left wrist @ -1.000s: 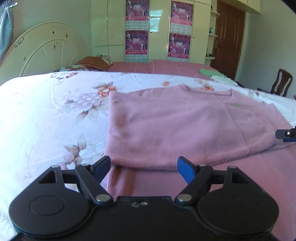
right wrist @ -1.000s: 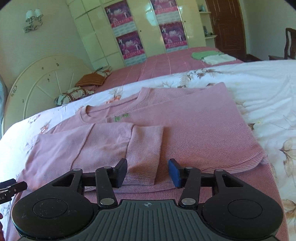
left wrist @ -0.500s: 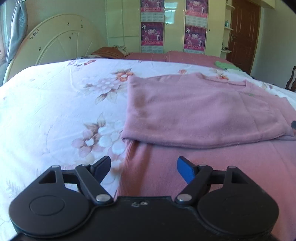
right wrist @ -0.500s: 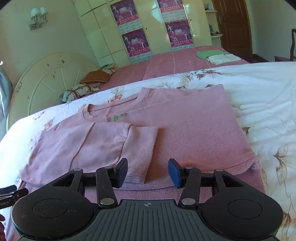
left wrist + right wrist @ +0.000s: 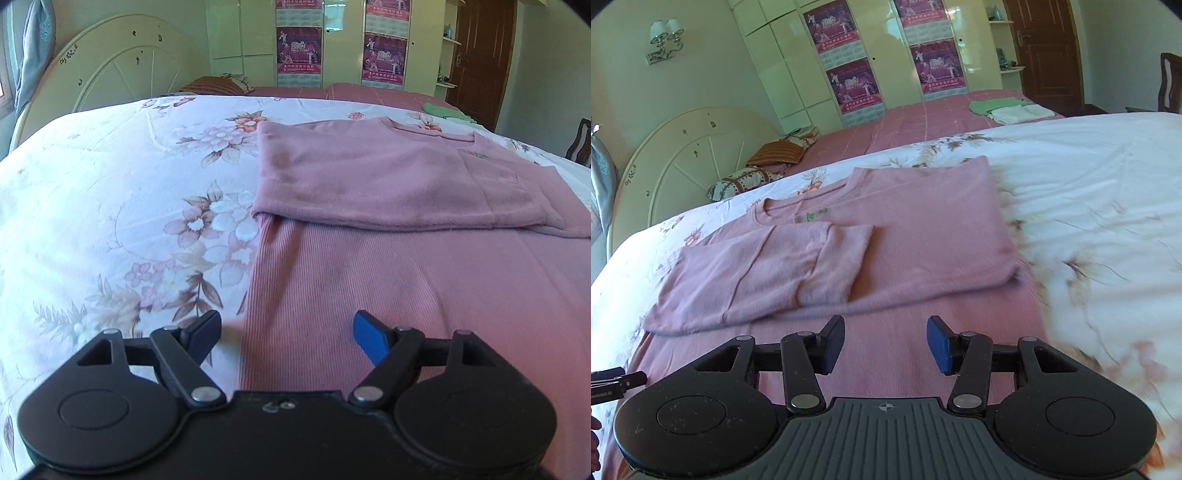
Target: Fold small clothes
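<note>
A pink knit sweater [image 5: 388, 177] lies flat on the floral bedspread, both sleeves folded across its chest; it also shows in the right wrist view [image 5: 886, 243]. Its ribbed lower part [image 5: 369, 295] reaches toward me. My left gripper [image 5: 287, 334] is open and empty, low over the sweater's bottom left corner, straddling its left edge. My right gripper [image 5: 885, 343] is open and empty over the ribbed hem toward the right side. The left gripper's tip [image 5: 613, 378] shows at the left edge of the right wrist view.
The floral white bedspread [image 5: 110, 221] spreads to the left and to the right [image 5: 1108, 221]. A cream headboard [image 5: 683, 166] and pillows [image 5: 775, 151] stand behind. A second bed with pink cover holds folded clothes [image 5: 1008, 109]. Wardrobes and a brown door line the far wall.
Both grippers have drawn back toward the sweater's hem, so more ribbed fabric shows ahead. The left one has shifted left to the garment's edge. Both stay open.
</note>
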The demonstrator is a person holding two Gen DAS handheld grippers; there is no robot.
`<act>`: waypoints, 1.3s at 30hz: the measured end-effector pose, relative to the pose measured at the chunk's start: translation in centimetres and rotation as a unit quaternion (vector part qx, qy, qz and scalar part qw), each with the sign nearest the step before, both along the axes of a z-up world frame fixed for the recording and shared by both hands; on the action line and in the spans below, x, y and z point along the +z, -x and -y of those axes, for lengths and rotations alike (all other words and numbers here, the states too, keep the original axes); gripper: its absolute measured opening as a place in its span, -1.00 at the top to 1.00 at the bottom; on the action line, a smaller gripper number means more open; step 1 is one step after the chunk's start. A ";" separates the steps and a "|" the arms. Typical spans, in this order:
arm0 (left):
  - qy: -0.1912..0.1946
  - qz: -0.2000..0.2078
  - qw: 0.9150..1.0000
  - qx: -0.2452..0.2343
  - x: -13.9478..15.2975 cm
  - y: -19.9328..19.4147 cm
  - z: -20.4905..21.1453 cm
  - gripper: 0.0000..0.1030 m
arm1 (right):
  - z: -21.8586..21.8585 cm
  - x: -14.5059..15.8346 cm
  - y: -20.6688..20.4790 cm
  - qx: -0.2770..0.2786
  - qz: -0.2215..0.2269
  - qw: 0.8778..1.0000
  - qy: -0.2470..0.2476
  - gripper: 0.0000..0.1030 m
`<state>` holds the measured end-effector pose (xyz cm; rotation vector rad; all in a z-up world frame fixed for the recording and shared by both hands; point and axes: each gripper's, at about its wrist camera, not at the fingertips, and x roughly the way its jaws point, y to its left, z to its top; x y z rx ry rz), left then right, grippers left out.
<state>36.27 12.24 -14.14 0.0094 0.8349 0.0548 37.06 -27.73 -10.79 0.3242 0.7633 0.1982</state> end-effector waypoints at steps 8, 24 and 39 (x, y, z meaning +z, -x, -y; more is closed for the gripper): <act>0.035 0.002 0.999 0.008 0.7 7.2 -2.7 -0.48 | 4.4 1.0 8.4 -0.065 -0.040 0.997 -0.023 0.05; 0.028 -0.026 0.998 -0.039 1.8 16.8 -1.5 -0.48 | 8.0 0.8 22.0 -0.132 -0.084 0.985 -0.066 0.05; 0.299 -0.041 0.953 -0.018 -0.4 17.8 -5.1 -0.17 | 10.5 -1.2 24.3 -0.149 -0.093 0.969 -0.174 0.05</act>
